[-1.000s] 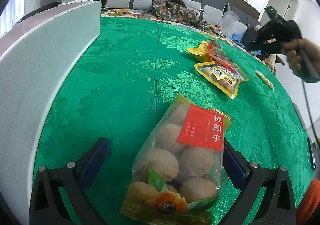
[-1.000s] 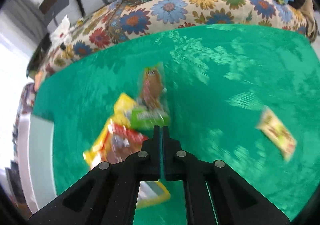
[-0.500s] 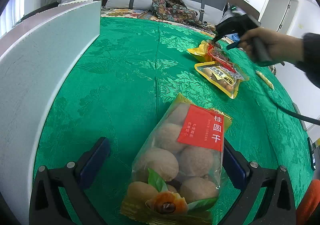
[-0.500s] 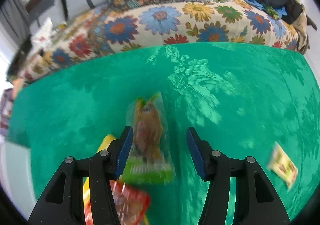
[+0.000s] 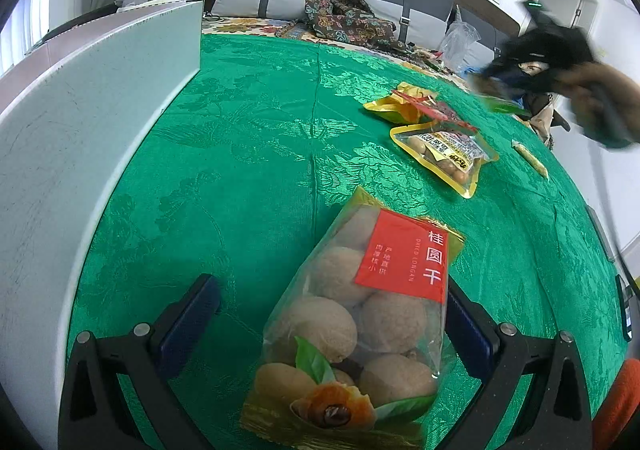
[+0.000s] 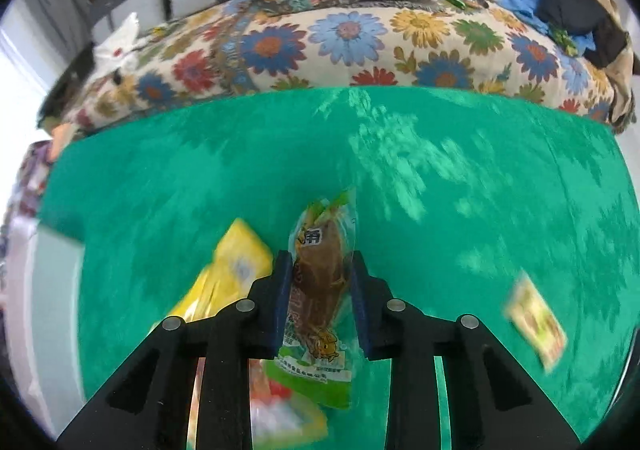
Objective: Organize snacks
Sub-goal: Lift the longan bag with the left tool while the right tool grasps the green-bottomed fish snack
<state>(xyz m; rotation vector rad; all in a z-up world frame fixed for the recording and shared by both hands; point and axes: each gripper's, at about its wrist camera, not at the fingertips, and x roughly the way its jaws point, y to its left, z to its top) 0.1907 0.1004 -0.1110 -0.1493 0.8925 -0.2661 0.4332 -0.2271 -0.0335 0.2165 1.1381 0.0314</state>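
**Right gripper clamped on a green snack pack, left one wide open around the dried longan bag**

So here's the setup. The left gripper (image 5: 332, 314) is spread wide, and the dried longan bag (image 5: 360, 322) lies flat on the green tablecloth (image 5: 248, 153) between its two fingers. The bag sits closer to the right finger; whether it actually touches that pad I can't tell, and there's a clear gap to the left one. Big red label on the bag, round brown fruit showing through the clear plastic.

The right gripper (image 6: 318, 300) has its fingers closed in on a green-edged snack pack (image 6: 320, 290) with something brown inside, pads pressing both long sides. From the left wrist camera that gripper (image 5: 540, 49) is just a dark blur over the far right of the table, held by a hand (image 5: 600, 97).

Further back on the cloth there's a little pile: a yellow-rimmed packet of nuts (image 5: 444, 153) and, just behind it, a yellow pouch (image 5: 396, 105) with a red wrapper (image 5: 440, 111) lying across both. A thin snack stick (image 5: 530, 157) lies off on its own to the right. A pale grey box wall (image 5: 80, 137) runs along the left side of the table.
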